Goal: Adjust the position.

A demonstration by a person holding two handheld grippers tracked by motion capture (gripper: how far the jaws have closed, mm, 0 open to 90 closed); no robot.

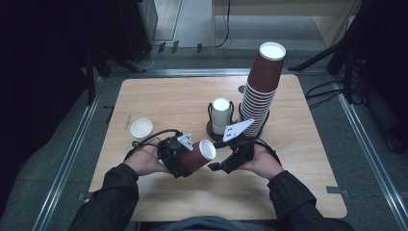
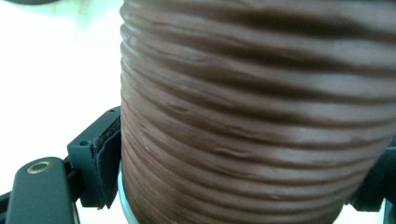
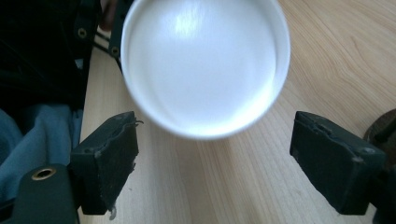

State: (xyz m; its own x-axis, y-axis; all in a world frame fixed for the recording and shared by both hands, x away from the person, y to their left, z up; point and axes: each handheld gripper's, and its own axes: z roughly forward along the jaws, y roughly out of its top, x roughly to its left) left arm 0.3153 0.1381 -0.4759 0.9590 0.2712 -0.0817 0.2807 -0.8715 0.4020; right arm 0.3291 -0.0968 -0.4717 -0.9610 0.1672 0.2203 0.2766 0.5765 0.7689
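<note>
A brown ribbed paper cup (image 1: pixel 195 158) lies tilted on its side above the table, its white inside facing right. My left gripper (image 1: pixel 179 162) is shut on it. In the left gripper view the cup's ribbed wall (image 2: pixel 261 112) sits between the jaws, with the left pad (image 2: pixel 105 158) pressed against it. My right gripper (image 1: pixel 219 166) is open just right of the cup's mouth. In the right gripper view the white mouth (image 3: pixel 205 65) hangs just beyond the open fingers (image 3: pixel 109 158), which hold nothing.
A tall leaning stack of brown cups (image 1: pixel 262 89) stands at the back right of the wooden table (image 1: pixel 159 96). Beside it a white cup (image 1: pixel 221 114) sits in a black holder. A small white cup (image 1: pixel 141 128) stands at the left.
</note>
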